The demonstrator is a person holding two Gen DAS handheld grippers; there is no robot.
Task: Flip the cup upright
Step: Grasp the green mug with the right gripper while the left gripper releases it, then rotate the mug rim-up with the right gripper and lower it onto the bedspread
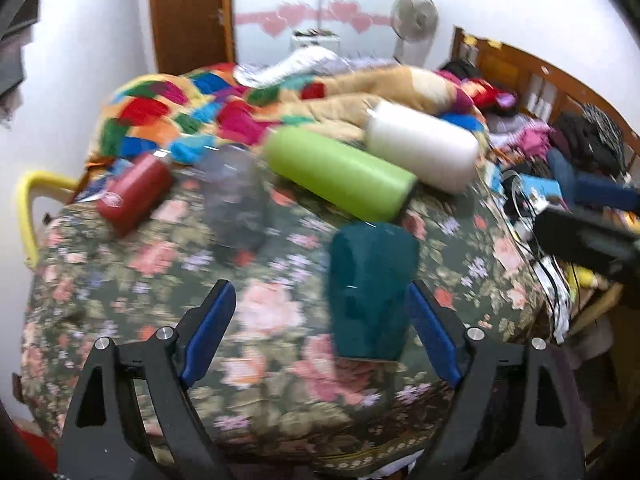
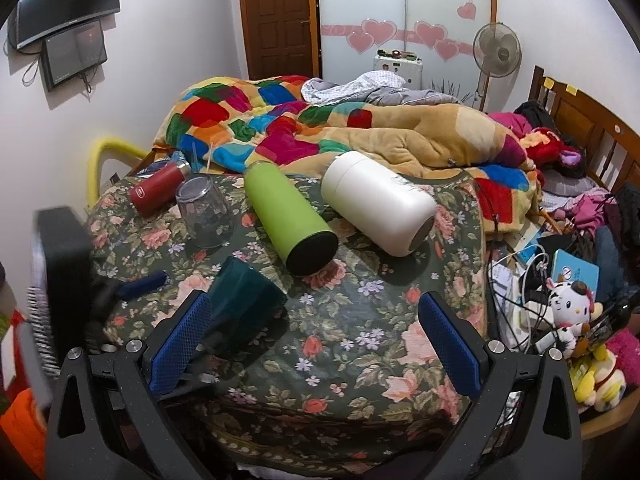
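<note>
A teal cup (image 1: 370, 292) stands upside down on the floral bedspread (image 1: 256, 380), its base up. My left gripper (image 1: 322, 328) is open and the cup sits between its fingers, close to the right blue pad (image 1: 434, 334), not gripped. In the right wrist view the teal cup (image 2: 244, 300) is at the left, with the left gripper's blue finger (image 2: 144, 285) beside it. My right gripper (image 2: 316, 336) is open and empty over the bedspread (image 2: 360, 320), to the right of the cup.
A clear glass (image 2: 205, 212) stands upside down. A red bottle (image 2: 160, 188), a green bottle (image 2: 290, 216) and a white flask (image 2: 378, 202) lie behind. A patchwork quilt (image 2: 280, 128) is at the back. Cables and toys (image 2: 560, 304) clutter the right.
</note>
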